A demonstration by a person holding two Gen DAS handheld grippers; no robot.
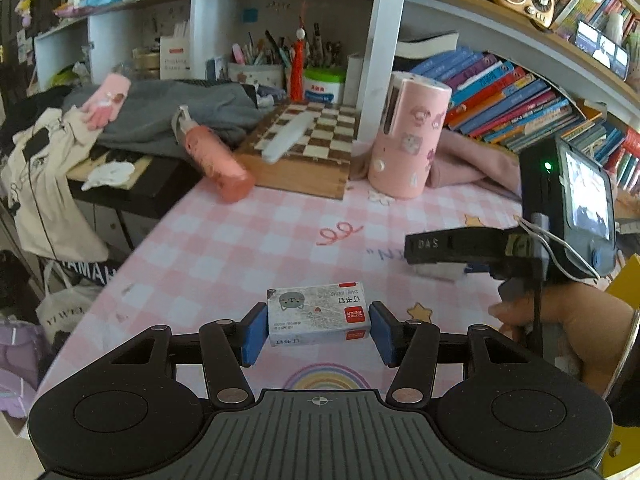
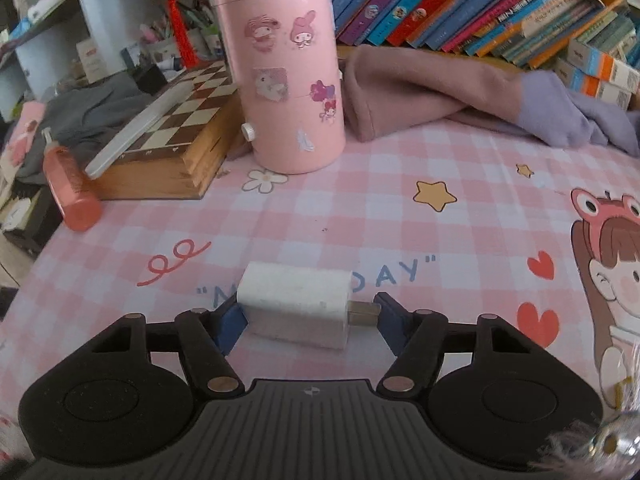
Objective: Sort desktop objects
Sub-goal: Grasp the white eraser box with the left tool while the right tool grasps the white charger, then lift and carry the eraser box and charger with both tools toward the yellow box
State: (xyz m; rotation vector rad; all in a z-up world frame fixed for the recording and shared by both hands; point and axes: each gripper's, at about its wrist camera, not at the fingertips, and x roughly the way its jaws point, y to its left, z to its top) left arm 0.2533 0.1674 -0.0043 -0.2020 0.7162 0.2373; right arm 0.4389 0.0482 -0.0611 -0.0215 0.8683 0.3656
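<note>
A small staple box (image 1: 318, 314) with a grey cat print and red label sits between the blue pads of my left gripper (image 1: 318, 330); the left pad touches it, and a thin gap shows at the right pad. A white charger plug (image 2: 296, 306) with metal prongs lies sideways between the pads of my right gripper (image 2: 306, 320), which close on its two ends. Both objects rest on the pink checked tablecloth (image 2: 360, 208). The right gripper also shows in the left wrist view (image 1: 436, 256), over the white plug.
A pink sticker-covered cylinder (image 2: 286, 68) stands behind the plug. A wooden chessboard box (image 2: 172, 140) with a white ruler on it lies at the left, an orange-pink bottle (image 2: 70, 188) beside it. Pink and lilac cloths (image 2: 460, 96) and a row of books (image 2: 500, 4) are at the back.
</note>
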